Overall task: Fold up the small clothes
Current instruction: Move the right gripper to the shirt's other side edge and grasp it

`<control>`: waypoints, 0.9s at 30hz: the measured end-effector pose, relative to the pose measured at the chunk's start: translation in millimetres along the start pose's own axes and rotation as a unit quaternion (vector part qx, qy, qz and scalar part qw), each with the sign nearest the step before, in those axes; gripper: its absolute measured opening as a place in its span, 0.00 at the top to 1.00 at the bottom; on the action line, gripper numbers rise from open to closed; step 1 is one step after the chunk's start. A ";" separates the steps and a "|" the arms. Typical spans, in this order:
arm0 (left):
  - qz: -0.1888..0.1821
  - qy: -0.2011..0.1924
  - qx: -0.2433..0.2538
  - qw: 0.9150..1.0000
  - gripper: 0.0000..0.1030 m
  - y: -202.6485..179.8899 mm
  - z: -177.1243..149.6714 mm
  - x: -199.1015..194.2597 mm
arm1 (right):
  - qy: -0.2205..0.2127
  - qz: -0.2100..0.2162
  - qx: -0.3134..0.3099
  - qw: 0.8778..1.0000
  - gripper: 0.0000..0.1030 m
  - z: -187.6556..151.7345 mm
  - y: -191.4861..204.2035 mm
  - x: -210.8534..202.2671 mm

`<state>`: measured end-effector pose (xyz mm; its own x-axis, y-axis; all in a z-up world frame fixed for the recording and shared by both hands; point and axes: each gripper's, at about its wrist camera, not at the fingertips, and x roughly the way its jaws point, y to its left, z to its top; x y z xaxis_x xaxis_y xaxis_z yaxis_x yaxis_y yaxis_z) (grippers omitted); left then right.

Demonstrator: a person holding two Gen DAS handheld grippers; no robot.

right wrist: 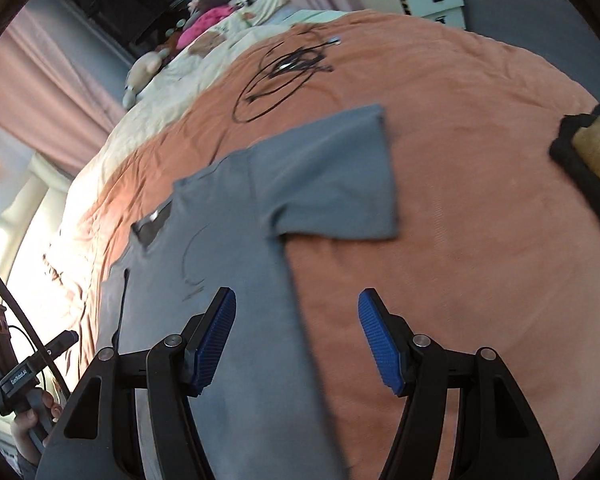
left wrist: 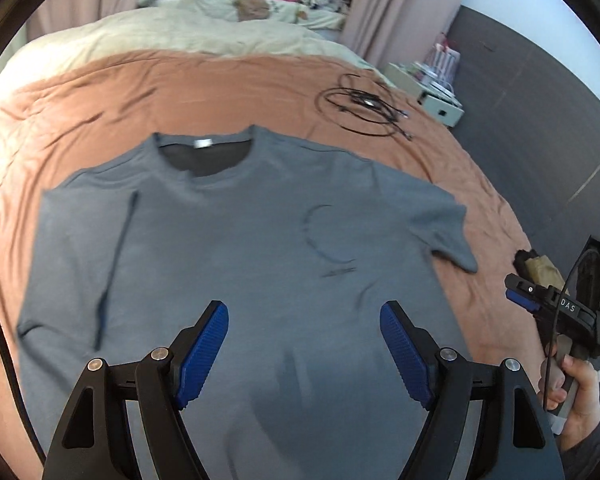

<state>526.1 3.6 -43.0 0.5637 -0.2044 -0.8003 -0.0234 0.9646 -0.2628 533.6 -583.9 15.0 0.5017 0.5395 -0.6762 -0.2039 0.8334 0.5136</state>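
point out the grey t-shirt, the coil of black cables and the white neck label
grey t-shirt (left wrist: 228, 240), left wrist view, on the chest
coil of black cables (left wrist: 360, 110), left wrist view, on the loops' middle
white neck label (left wrist: 203, 143), left wrist view, on the tag inside the collar

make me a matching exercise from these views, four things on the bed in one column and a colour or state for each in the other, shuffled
Things:
1. t-shirt
2. cable
3. blanket
4. left gripper

States:
A. coiled in loops near the far edge of the blanket
B. orange-brown, spread under everything
C. open, nothing between its blue pads
D. grey, lying flat with sleeves out

Pairs: 1-D, 2-A, 3-B, 4-C
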 end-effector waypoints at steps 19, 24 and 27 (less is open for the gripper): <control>-0.053 0.050 0.031 0.997 0.54 -75.8 36.7 115.5 | 0.019 0.054 0.100 0.993 0.61 38.9 -68.9 59.7; -0.062 0.064 0.032 0.996 0.64 -83.1 45.1 147.8 | 0.032 0.049 0.101 0.993 0.68 53.1 -79.9 83.6; -0.072 0.069 0.028 0.995 0.65 -86.5 49.9 166.5 | 0.030 0.058 0.104 0.992 0.68 62.0 -83.9 92.1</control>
<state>663.2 -105.6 -126.6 0.4393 -0.3590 -0.8235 0.0986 0.9304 -0.3530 649.1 -611.5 -57.6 0.4336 0.6415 -0.6328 -0.0771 0.7261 0.6832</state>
